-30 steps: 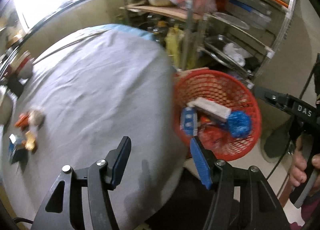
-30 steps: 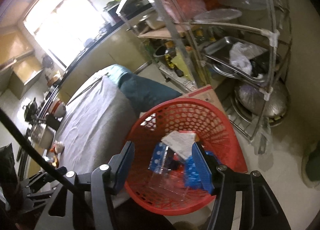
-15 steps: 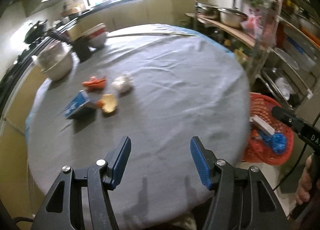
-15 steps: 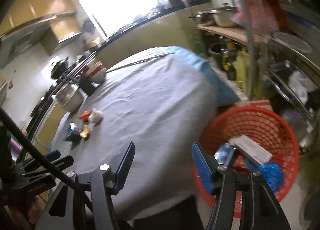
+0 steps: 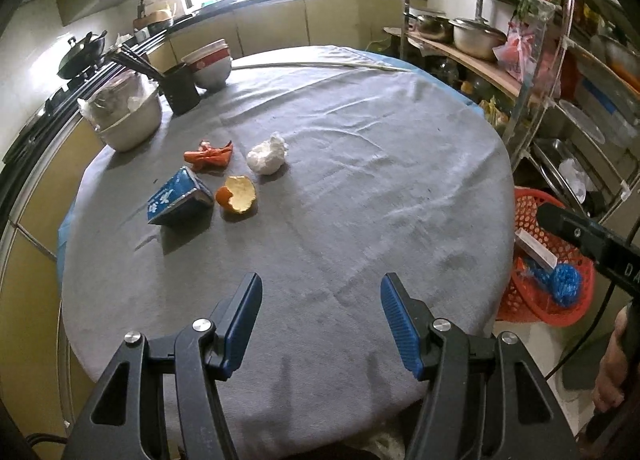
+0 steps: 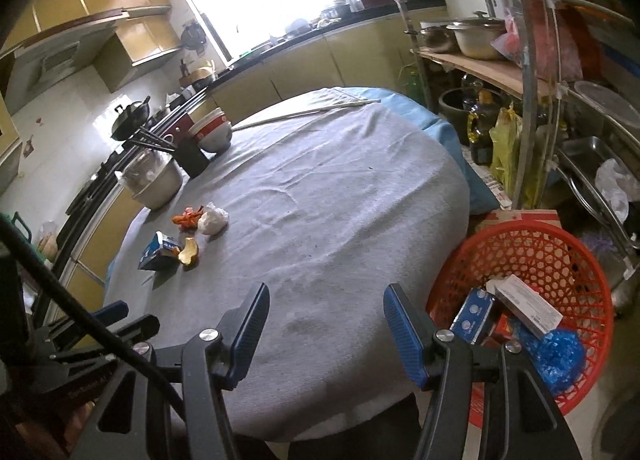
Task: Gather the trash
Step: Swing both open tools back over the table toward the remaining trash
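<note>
A: Both tools are empty and parted: the left tool (image 5: 321, 322) and the right tool (image 6: 326, 326) hang over the near edge of the table (image 5: 360, 164), nothing between the jaws.

B: Where's the trash?

A: Four pieces clustered at the far left: a blue carton (image 5: 176, 196), an orange peel (image 5: 238, 194), a white tissue wad (image 5: 267, 154) and a red wrapper (image 5: 209, 154). The red basket (image 6: 532, 244) sits on the floor at the table's right, already holding some litter.

B: Best approach?

A: I'd reach with the left tool, straddle one piece, and close low against the cloth.

B: Versus a second ago?

A: Then both views faced the basket; now they face the table.
</note>
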Available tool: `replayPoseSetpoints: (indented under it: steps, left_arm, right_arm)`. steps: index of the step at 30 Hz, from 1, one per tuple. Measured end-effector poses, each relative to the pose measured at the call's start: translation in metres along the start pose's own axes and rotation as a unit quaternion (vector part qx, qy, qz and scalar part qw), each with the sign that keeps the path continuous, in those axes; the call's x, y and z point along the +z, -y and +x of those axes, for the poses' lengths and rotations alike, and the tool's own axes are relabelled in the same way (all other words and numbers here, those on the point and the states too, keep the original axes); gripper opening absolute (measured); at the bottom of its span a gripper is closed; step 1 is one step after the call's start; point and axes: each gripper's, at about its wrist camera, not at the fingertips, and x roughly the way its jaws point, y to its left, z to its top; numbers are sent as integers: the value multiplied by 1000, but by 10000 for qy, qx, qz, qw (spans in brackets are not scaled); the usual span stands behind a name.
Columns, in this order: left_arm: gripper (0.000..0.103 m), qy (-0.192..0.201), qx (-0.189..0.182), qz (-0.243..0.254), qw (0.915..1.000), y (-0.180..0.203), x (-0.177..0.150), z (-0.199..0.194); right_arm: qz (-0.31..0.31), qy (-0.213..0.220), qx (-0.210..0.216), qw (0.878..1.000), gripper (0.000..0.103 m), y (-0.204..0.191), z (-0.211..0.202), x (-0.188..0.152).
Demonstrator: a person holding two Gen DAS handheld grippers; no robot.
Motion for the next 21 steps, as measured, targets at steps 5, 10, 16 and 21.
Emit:
replayPoseSetpoints:
  steps: [5,10,16,21]
  left_arm:
    - [63,-75,-31,232,9997,19,-2,2]
    - [63,-129,-22,453,9989,38,-1,4]
    - [63,-154,3,632,9979,54,1,5]
    - [63,-169,8,687,9975,60,3,6]
  right_arm:
    - [140,6,-33,9999,63,10,-1,-1]
    - [299,18,-17,9995,63,24,-2,-4]
    - [503,46,19,9987,63,42,-4,-5]
    - [624,64,32,9980,63,51,-5,-5]
